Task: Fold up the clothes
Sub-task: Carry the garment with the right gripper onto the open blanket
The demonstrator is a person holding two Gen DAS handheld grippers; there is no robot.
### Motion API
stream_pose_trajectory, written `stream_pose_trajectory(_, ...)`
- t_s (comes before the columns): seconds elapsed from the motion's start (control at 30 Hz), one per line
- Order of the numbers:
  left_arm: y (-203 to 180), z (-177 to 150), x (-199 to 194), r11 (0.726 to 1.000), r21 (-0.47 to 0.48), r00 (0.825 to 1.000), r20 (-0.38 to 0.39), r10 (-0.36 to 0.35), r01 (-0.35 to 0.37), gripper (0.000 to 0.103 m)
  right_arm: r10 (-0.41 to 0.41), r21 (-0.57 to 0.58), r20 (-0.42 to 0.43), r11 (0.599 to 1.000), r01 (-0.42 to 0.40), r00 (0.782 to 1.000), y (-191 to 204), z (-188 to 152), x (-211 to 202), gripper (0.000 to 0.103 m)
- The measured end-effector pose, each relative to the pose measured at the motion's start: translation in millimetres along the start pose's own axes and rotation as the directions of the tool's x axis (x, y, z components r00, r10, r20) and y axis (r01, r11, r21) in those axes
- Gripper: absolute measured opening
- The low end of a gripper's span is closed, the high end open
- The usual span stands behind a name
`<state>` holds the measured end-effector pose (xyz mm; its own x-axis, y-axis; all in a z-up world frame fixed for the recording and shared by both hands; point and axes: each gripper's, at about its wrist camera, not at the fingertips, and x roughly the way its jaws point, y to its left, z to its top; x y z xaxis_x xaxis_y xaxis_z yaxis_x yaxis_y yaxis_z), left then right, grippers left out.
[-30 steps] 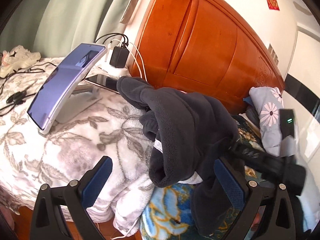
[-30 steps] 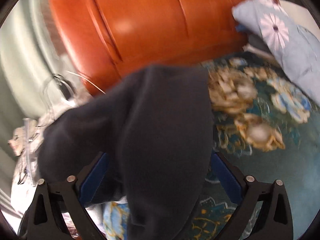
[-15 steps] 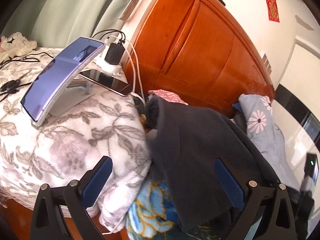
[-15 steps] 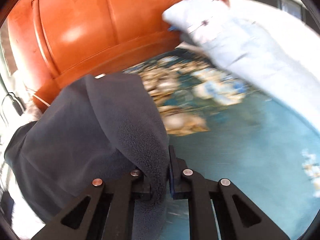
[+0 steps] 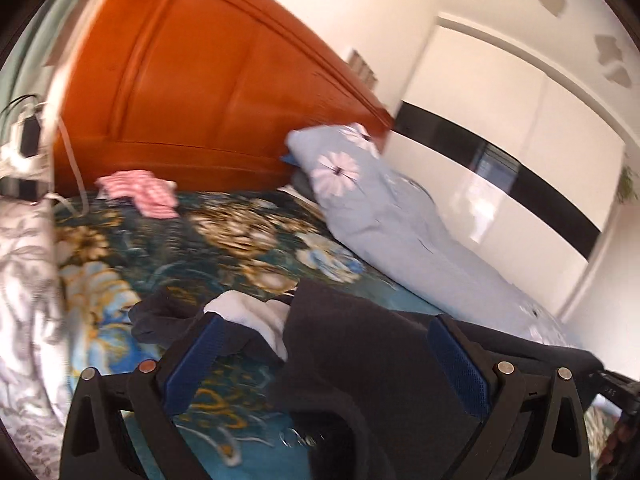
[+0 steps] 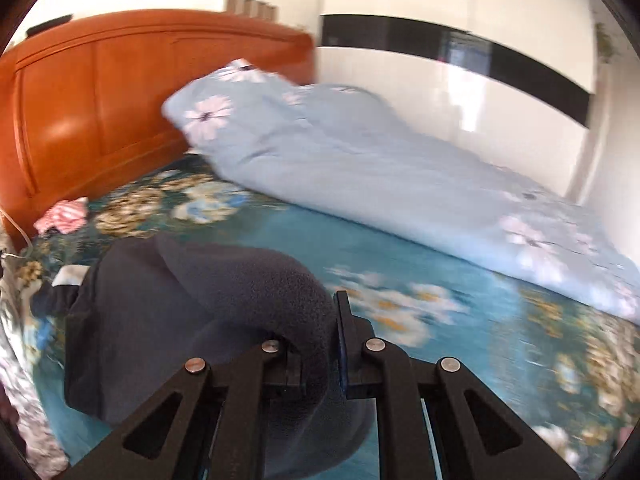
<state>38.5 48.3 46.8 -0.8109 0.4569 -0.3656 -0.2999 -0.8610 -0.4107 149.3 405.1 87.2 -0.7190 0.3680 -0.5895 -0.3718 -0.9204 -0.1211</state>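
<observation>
A dark grey fleece garment (image 5: 360, 344) with a white lining (image 5: 256, 316) lies bunched on the teal flowered bedsheet (image 5: 240, 248). In the left wrist view my left gripper (image 5: 326, 322) stands open, its blue pads (image 5: 192, 364) wide apart. The fleece is draped between them and neither pad presses on it. In the right wrist view my right gripper (image 6: 320, 340) is shut on a thick rolled fold of the garment (image 6: 180, 304), which trails off to the left over the sheet.
An orange wooden headboard (image 6: 80, 100) runs along the back. A light blue flowered duvet (image 6: 380, 168) is heaped on the far side of the bed. A pink striped cloth (image 5: 140, 192) lies near the headboard. A grey-white flowered blanket (image 5: 24, 280) and charger cables (image 5: 28, 136) are at the left.
The right gripper closed on a fold of the fleece and carried it across the bed, away from the side table. The left view swung off the tablet and table towards the bed.
</observation>
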Motion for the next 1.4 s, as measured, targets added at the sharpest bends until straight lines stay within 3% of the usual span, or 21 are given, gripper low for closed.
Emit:
stream_pose_trajectory(0.2,-54.0,-14.2,19.8,0.993,0.060,0.992,-0.078,-0.095,0.100,0.103,-0.185,0.049,-0.025,0.981,0.186,0.982,-94.4,-42.0,-47.5,0.011)
stream_pose_trajectory(0.4,-105.0,-32.8,38.1,0.970,0.183,0.980,-0.149,-0.135,0.161,0.103,-0.322,0.130,-0.119,0.933,0.336,0.939,-181.6,-80.4,-69.1,0.011)
stream_pose_trajectory(0.53,-131.9,-47.5,52.1,0.950,0.209,0.957,-0.223,-0.186,0.234,0.103,-0.238,0.236,-0.214,0.928,0.287,0.947,-227.3,-116.8,-53.6,0.012)
stream_pose_trajectory(0.57,-138.4,-50.8,55.0,0.945,0.212,0.951,-0.237,-0.198,0.250,0.103,-0.196,0.273,-0.230,0.927,0.257,0.953,-234.8,-125.9,-48.4,0.012)
stream_pose_trajectory(0.67,-154.6,-58.6,59.1,0.932,0.217,0.935,-0.270,-0.228,0.290,0.103,-0.177,0.260,-0.209,0.938,0.230,0.962,-233.6,-134.2,-44.1,0.013)
stream_pose_trajectory(0.73,-162.6,-64.8,60.4,0.925,0.218,0.926,-0.290,-0.242,0.311,0.103,-0.181,0.209,-0.212,0.952,0.225,0.960,-226.8,-133.4,-45.4,0.019)
stream_pose_trajectory(0.87,-164.3,-89.2,63.9,0.916,0.203,0.895,-0.364,-0.256,0.345,0.103,-0.246,0.176,-0.190,0.944,0.280,0.950,-223.6,-141.7,-67.0,0.047)
stream_pose_trajectory(0.97,-157.4,-104.0,66.9,0.927,0.157,0.876,-0.411,-0.253,0.341,0.103,-0.277,0.220,-0.150,0.926,0.306,0.949,-223.0,-155.2,-97.0,0.050)
stream_pose_trajectory(1.03,-161.5,-106.2,68.3,0.917,0.150,0.859,-0.432,-0.275,0.369,0.103,-0.244,0.251,-0.102,0.932,0.263,0.964,-216.3,-165.7,-117.3,0.051)
stream_pose_trajectory(1.1,-166.2,-103.3,66.4,0.907,0.182,0.866,-0.414,-0.281,0.381,0.103,-0.124,0.279,-0.029,0.952,0.127,0.992,-198.2,-181.2,-139.0,0.067)
stream_pose_trajectory(1.17,-170.2,-103.3,69.1,0.899,0.211,0.864,-0.426,-0.268,0.383,0.103,-0.005,0.319,0.019,0.948,-0.001,1.000,-182.5,-195.8,-146.8,0.072)
stream_pose_trajectory(1.27,-173.3,-114.4,87.0,0.885,0.224,0.813,-0.530,-0.241,0.409,0.103,0.134,0.361,0.030,0.923,-0.135,0.991,-154.4,-220.5,-141.2,0.072)
stream_pose_trajectory(1.3,-172.9,-118.9,93.8,0.884,0.220,0.789,-0.571,-0.226,0.413,0.103,0.150,0.367,0.005,0.920,-0.141,0.989,-145.1,-228.1,-133.7,0.072)
stream_pose_trajectory(1.4,-169.1,-125.2,99.4,0.880,0.178,0.749,-0.612,-0.252,0.441,0.103,0.174,0.400,-0.053,0.906,-0.139,0.983,-130.4,-241.7,-114.9,0.072)
